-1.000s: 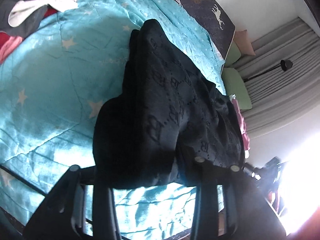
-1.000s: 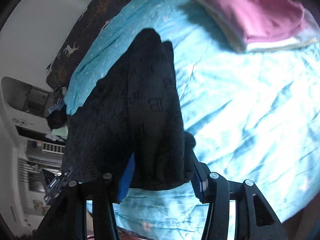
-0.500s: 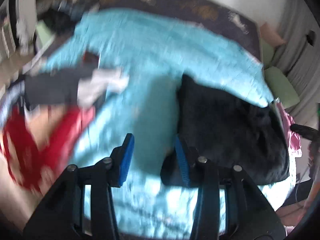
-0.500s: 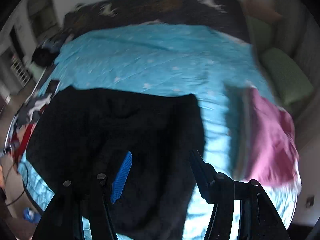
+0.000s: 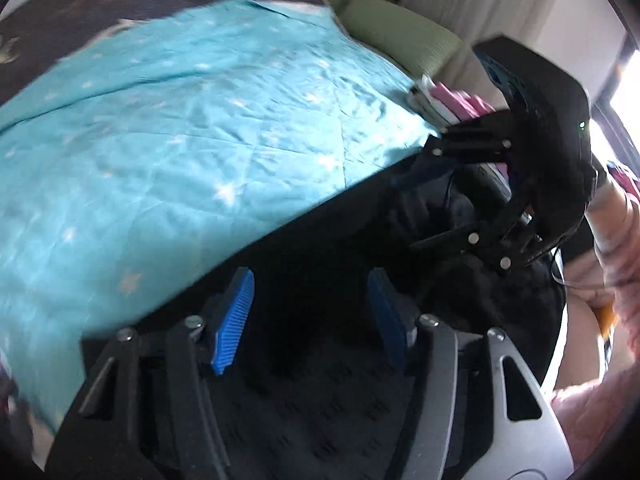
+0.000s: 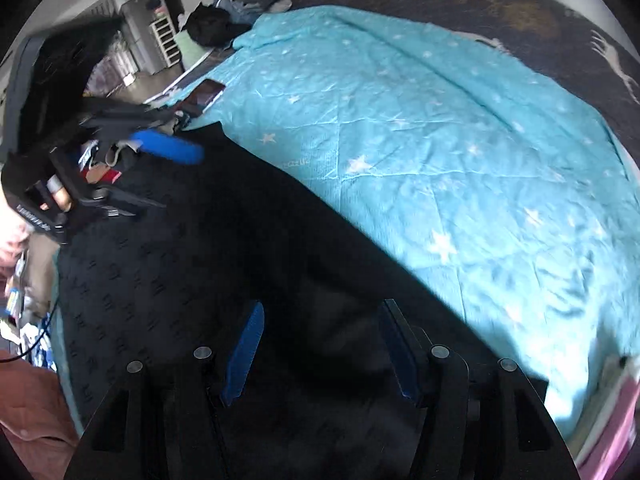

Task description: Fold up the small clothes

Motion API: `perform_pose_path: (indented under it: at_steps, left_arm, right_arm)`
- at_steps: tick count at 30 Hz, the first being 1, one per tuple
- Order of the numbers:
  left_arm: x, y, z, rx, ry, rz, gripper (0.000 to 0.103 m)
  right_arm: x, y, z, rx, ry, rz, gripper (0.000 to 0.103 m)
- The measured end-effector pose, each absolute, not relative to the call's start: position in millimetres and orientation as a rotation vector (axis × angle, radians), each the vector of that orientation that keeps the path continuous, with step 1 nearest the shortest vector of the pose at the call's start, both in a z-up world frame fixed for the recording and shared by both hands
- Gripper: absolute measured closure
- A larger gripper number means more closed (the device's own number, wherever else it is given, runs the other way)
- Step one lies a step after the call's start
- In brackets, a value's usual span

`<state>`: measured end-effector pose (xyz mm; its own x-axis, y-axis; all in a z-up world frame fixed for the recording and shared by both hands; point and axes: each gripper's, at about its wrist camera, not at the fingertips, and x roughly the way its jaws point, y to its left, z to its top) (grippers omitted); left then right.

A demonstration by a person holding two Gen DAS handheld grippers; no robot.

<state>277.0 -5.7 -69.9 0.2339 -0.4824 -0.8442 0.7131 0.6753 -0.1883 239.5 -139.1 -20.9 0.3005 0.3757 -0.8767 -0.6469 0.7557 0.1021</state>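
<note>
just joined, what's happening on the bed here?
A person with a handheld tool in each hand is folding a black patterned garment that lies spread on a turquoise star-print quilt. The left tool and the right tool are both over the fabric. Neither pinches it: the left jaws are opening, the right stand apart. A folded pink stack sits at the quilt's edge, and more clothes lie on the other side.
</note>
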Motion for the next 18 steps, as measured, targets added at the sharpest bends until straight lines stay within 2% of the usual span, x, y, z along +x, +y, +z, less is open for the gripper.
perform_pose_path:
  at_steps: [6, 9, 10, 11, 12, 14, 18]
  left_arm:
    - [281, -35, -96, 0.445, 1.099, -1.005, 0.045]
    - [289, -41, -103, 0.438, 1.078, -0.997, 0.045]
    - [289, -42, -103, 0.425, 1.067, -1.004, 0.045]
    - [289, -42, -103, 0.415, 1.056, -1.024, 0.046]
    - [288, -44, -105, 0.418, 1.05, -1.04, 0.06]
    - [286, -50, -109, 0.452, 1.052, -1.061, 0.095]
    - [289, -46, -88, 0.412, 0.949, -1.018, 0.1]
  right_arm:
    - [262, -117, -35, -0.4, 1.143, 0.787, 0.043]
    - [264, -109, -46, -0.436, 1.176, 0.824, 0.045]
    - [264, -107, -50, -0.45, 1.187, 0.821, 0.051]
    - [265, -106, -55, -0.462, 1.201, 0.817, 0.074]
    - [267, -106, -59, -0.466, 1.217, 0.803, 0.083]
    - [268, -111, -58, -0.414, 1.216, 0.804, 0.092]
    - [266, -126, -38, -0.343, 1.139, 0.802, 0.094]
